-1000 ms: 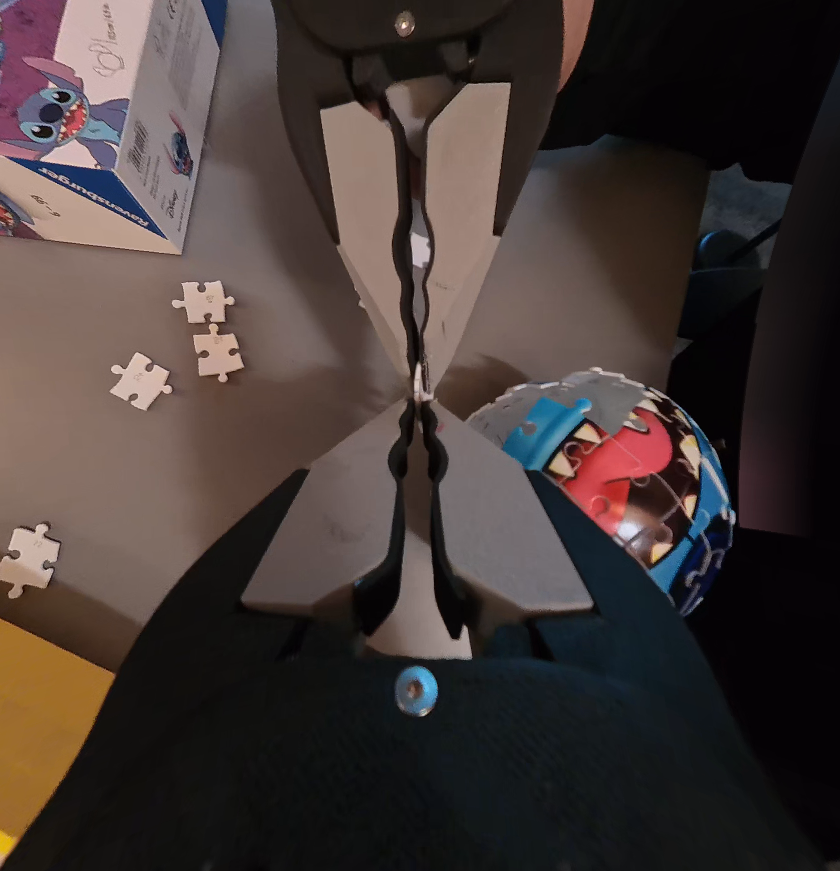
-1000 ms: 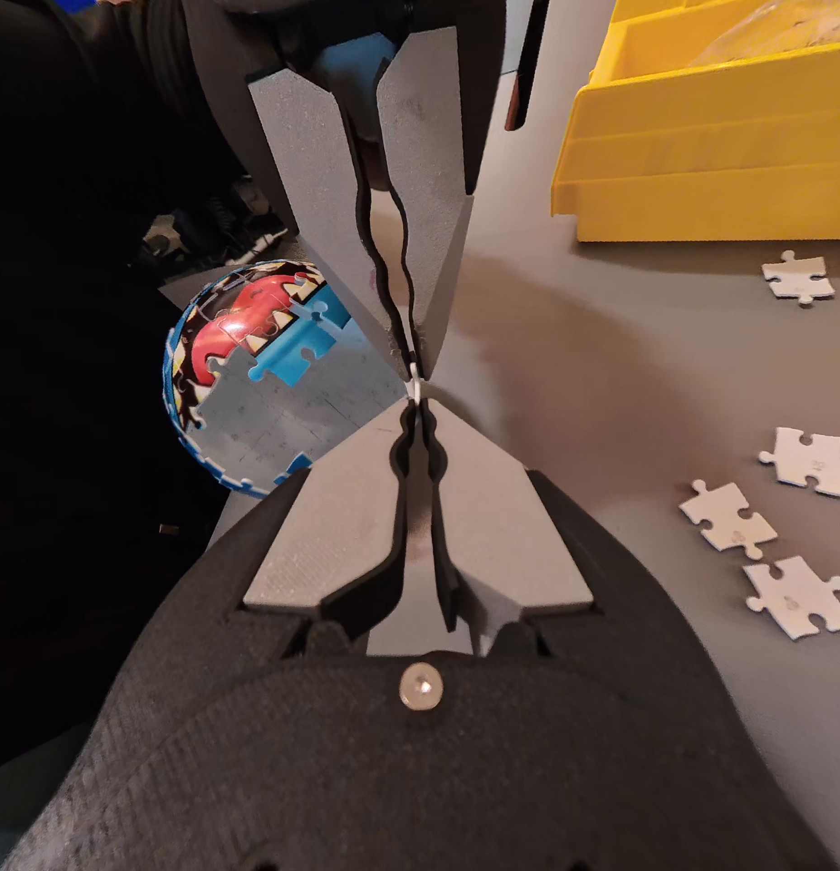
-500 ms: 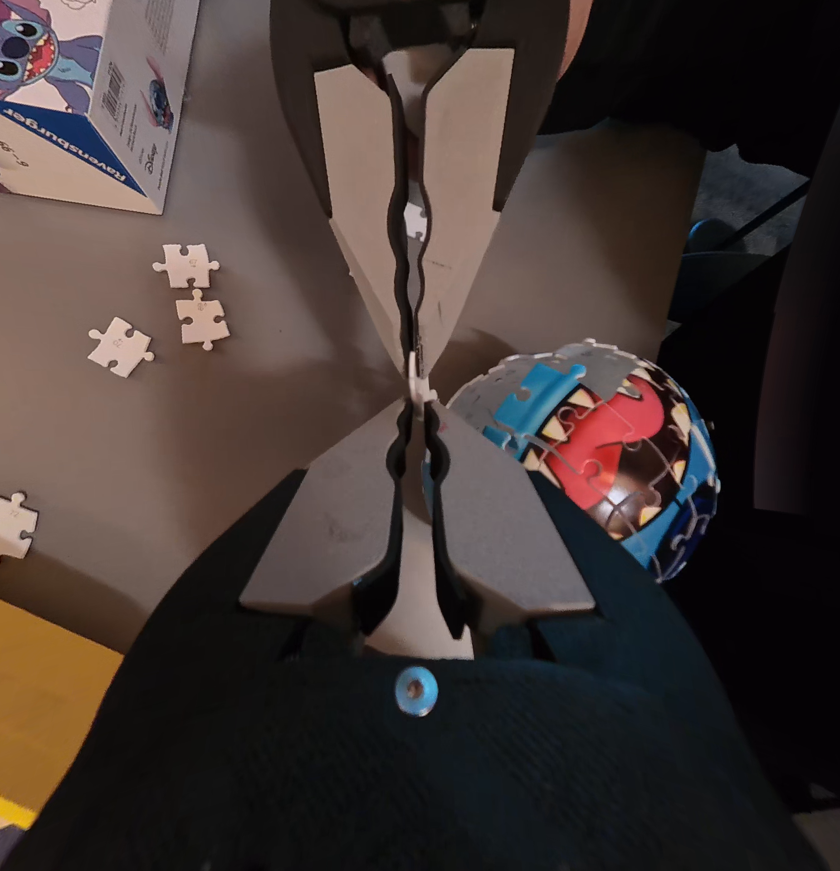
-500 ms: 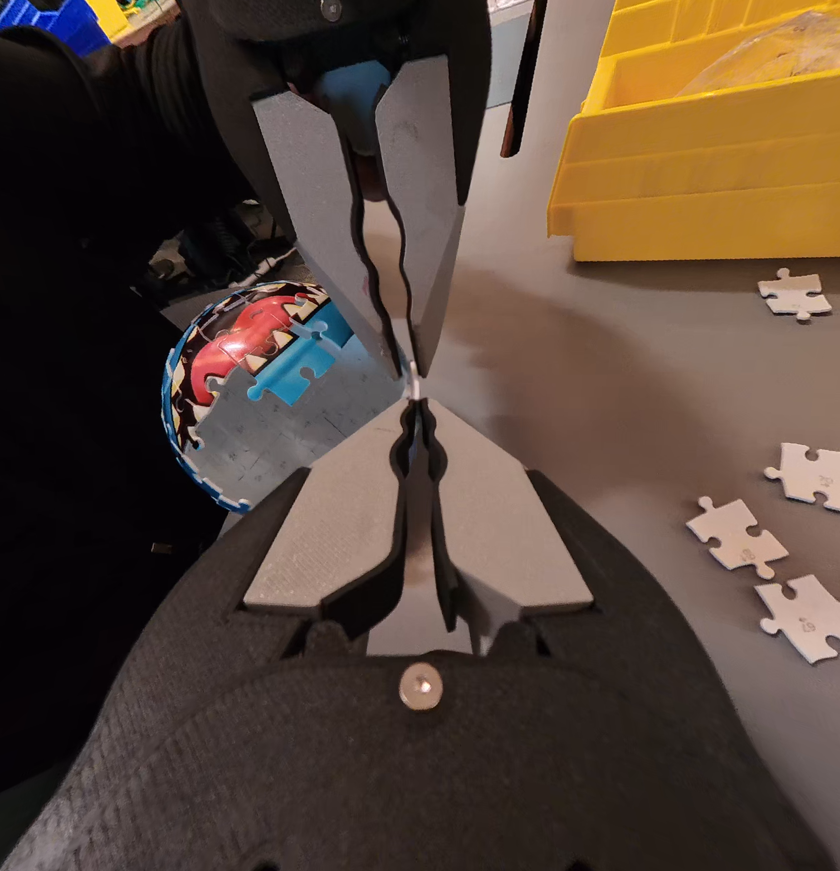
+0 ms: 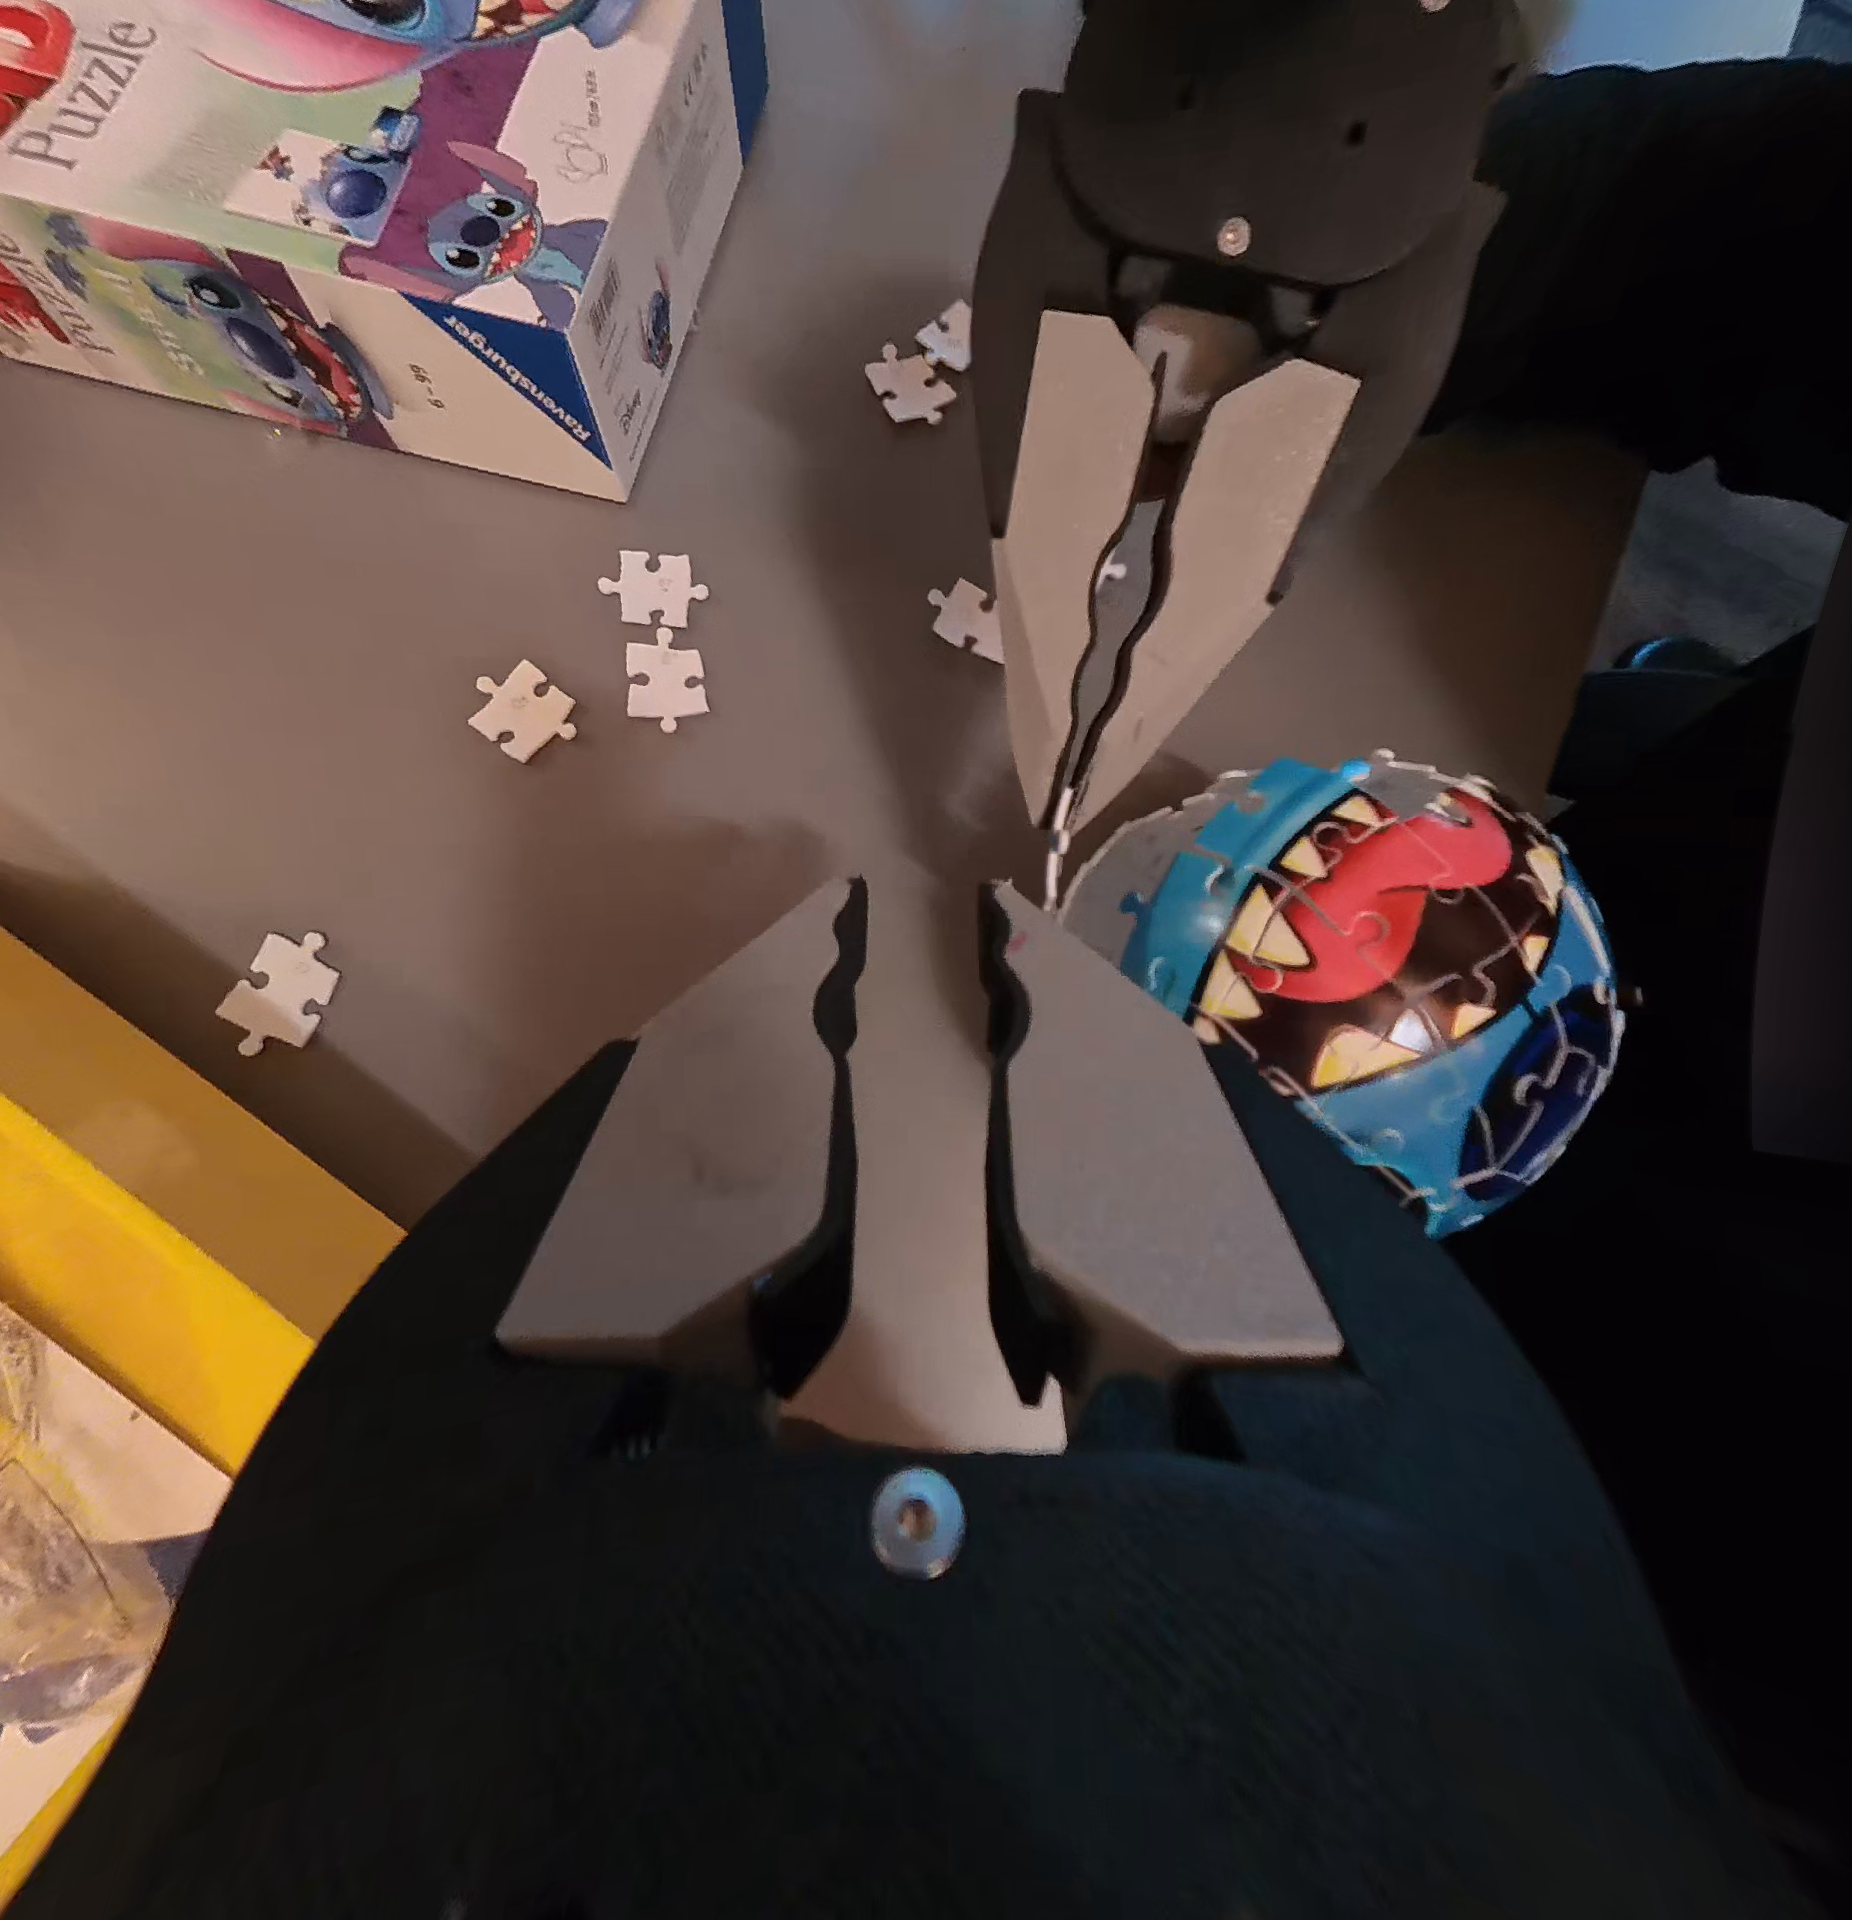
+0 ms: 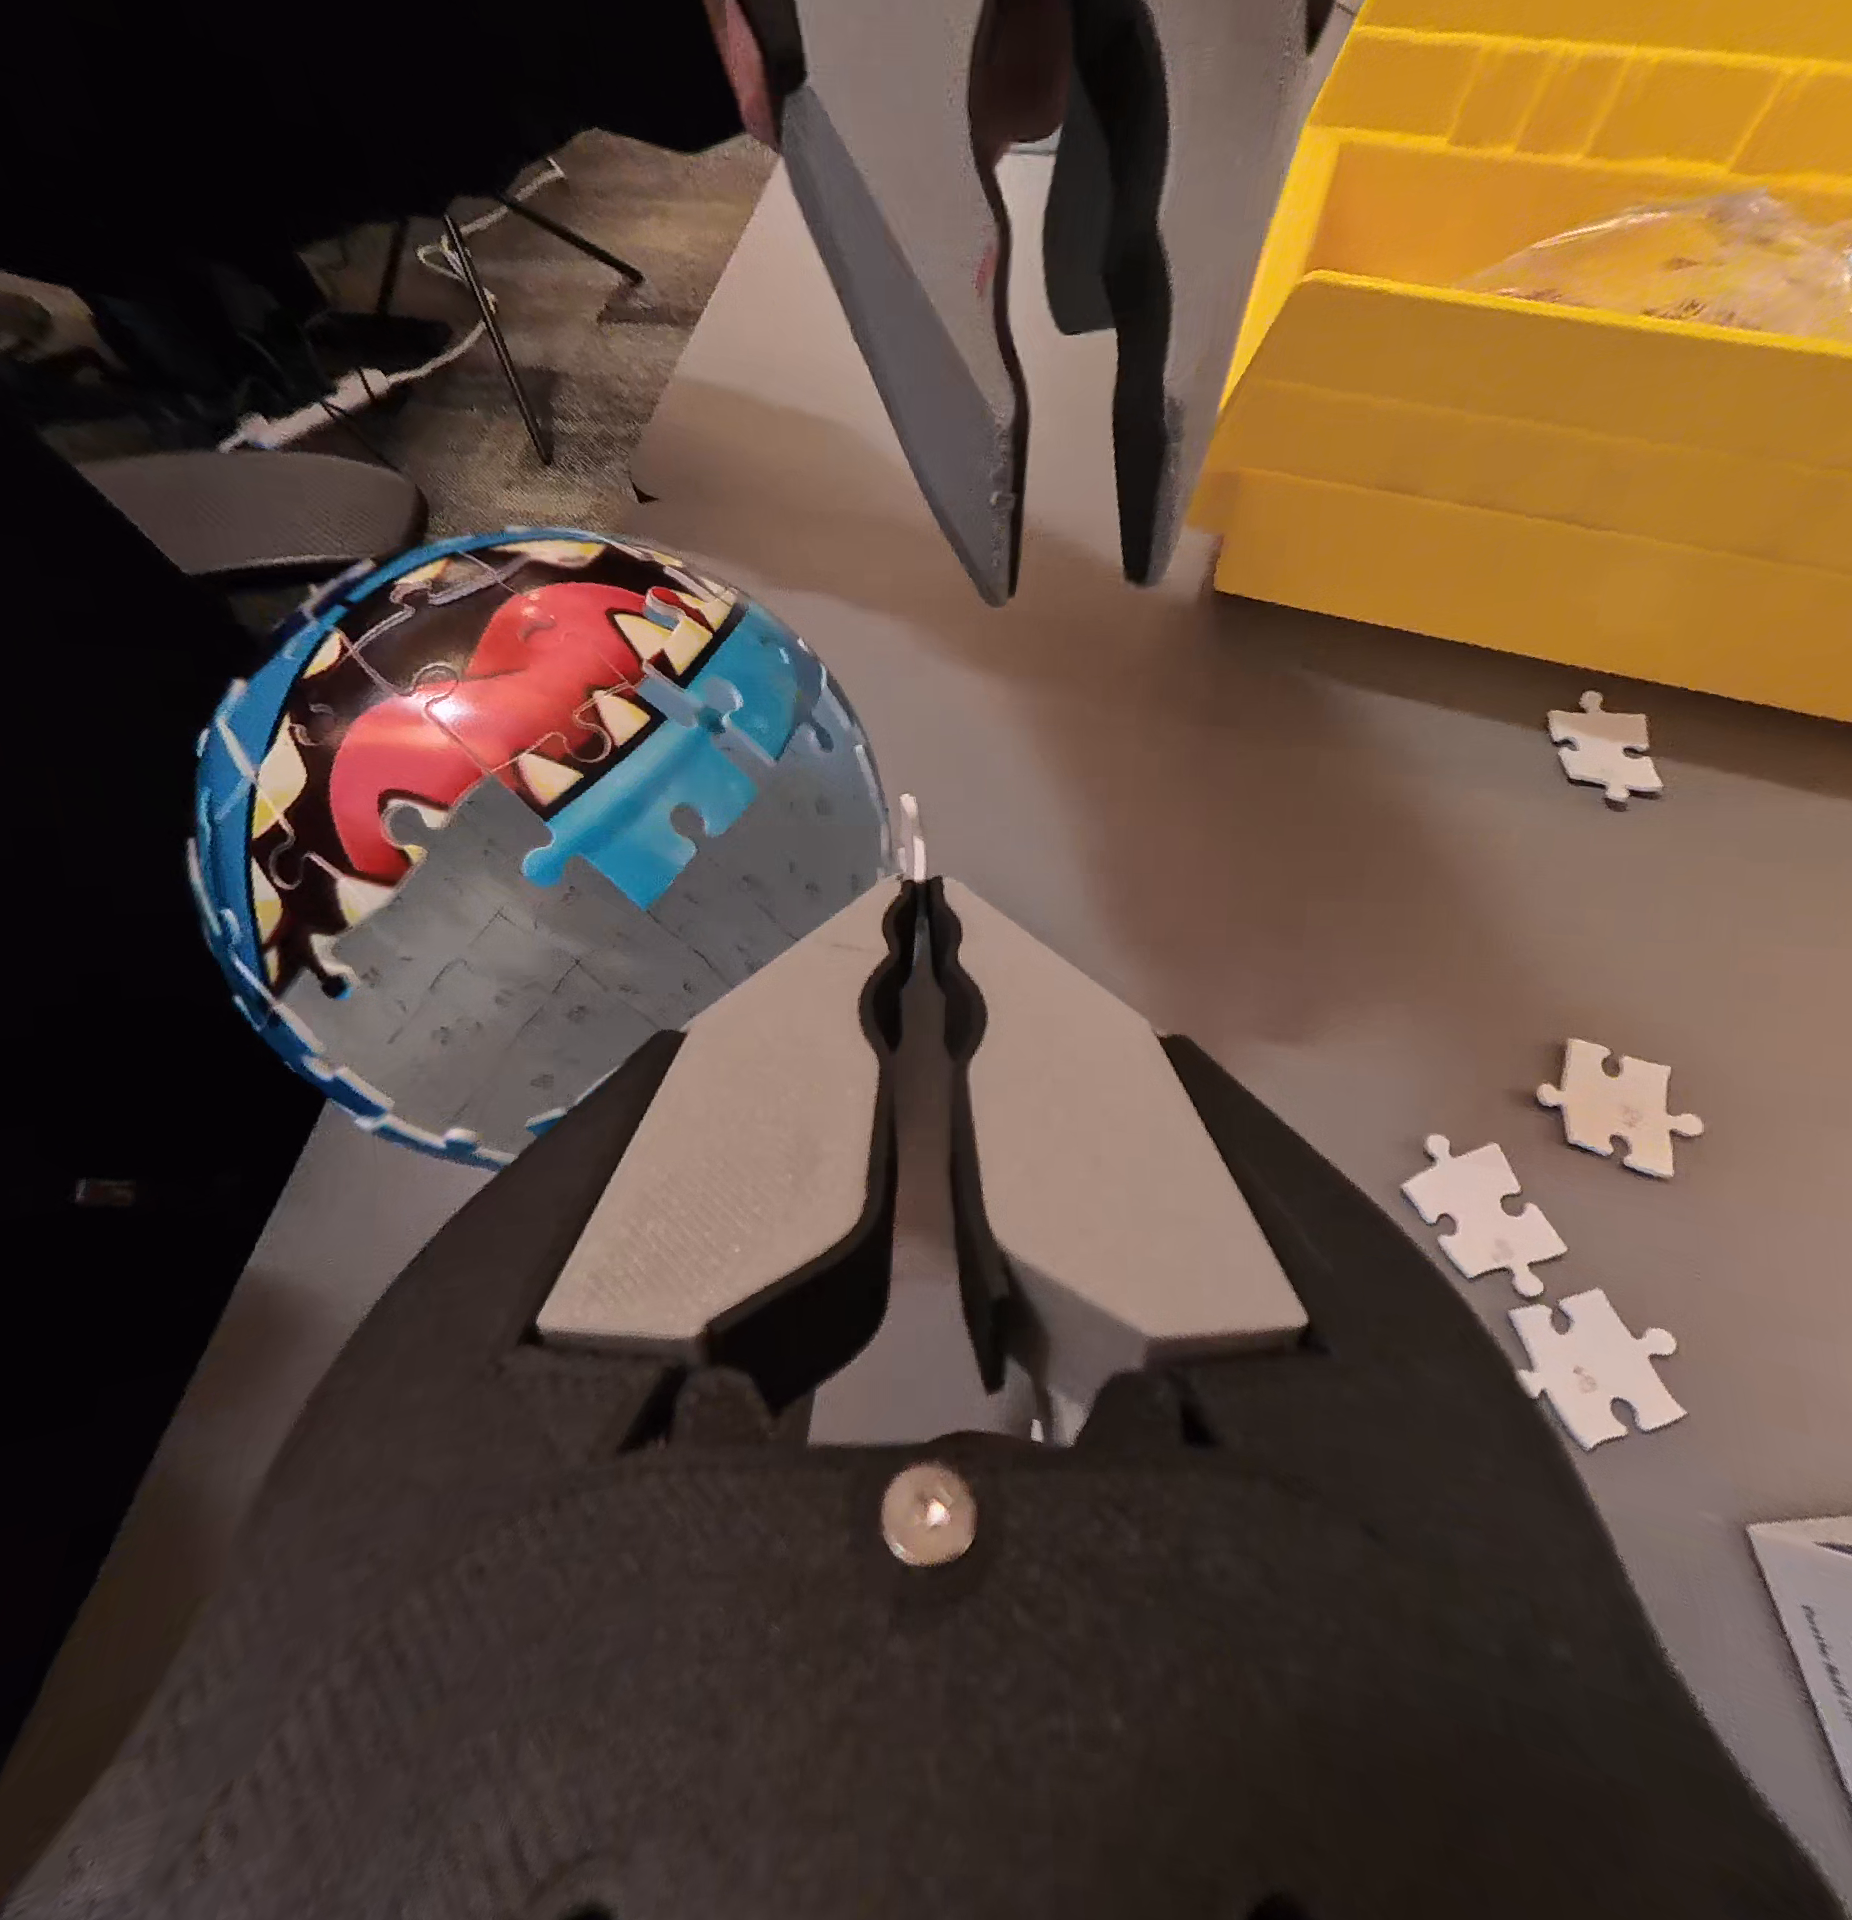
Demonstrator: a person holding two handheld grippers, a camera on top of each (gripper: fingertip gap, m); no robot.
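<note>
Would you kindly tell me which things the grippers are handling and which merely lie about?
Handled or nearest: right gripper, shut on a puzzle piece; puzzle ball; left gripper, open.
Lying about: loose pieces; puzzle box; yellow bin.

Both wrist cams look steeply down at the grey table [image 5: 278, 727], close in, facing each other. Left view: puzzle ball [image 5: 1389, 987] right of centre, opposite gripper at top, box [image 5: 382, 239] upper left. Right view: the ball [image 6: 527, 831] left of centre, yellow bin [image 6: 1524, 416] upper right. Shared: ball, loose pieces, both grippers.
</note>
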